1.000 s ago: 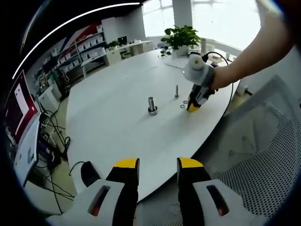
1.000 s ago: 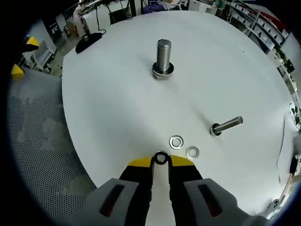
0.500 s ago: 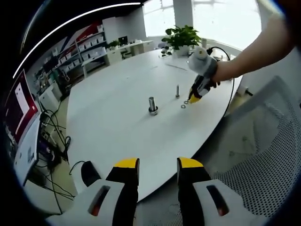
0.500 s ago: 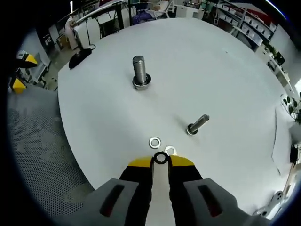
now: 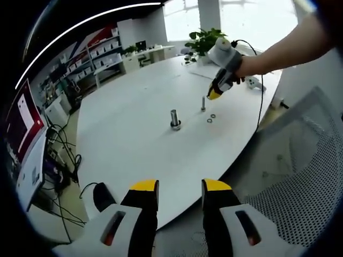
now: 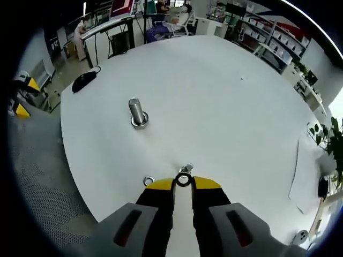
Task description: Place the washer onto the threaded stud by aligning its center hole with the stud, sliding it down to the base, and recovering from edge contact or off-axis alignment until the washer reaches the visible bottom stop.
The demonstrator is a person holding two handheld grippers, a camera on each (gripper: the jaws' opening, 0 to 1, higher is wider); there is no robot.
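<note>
washer (image 6: pixel 183 180) pinched in right gripper (image 6: pixel 183 183), seemingly above thin stud (image 6: pixel 187 169); left gripper (image 5: pixel 180 187) parted.

The table (image 6: pixel 214 101) is plain white. The large stud (image 6: pixel 137 113), the washer (image 6: pixel 183 180) and the spare washers (image 5: pixel 211 118) are bare silver metal. Both grippers (image 5: pixel 181 187) (image 6: pixel 183 183) are grey-white with yellow-tipped black jaws. The chair mesh (image 5: pixel 300 176) is grey, dotted.

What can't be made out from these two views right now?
- Left gripper view: the washer in the right gripper is too small to see.
- Right gripper view: the thin stud is mostly hidden behind the held washer and jaw tips, so alignment is unclear.
- Right gripper view: a second loose washer, if there, is hidden; one loose washer shows.
</note>
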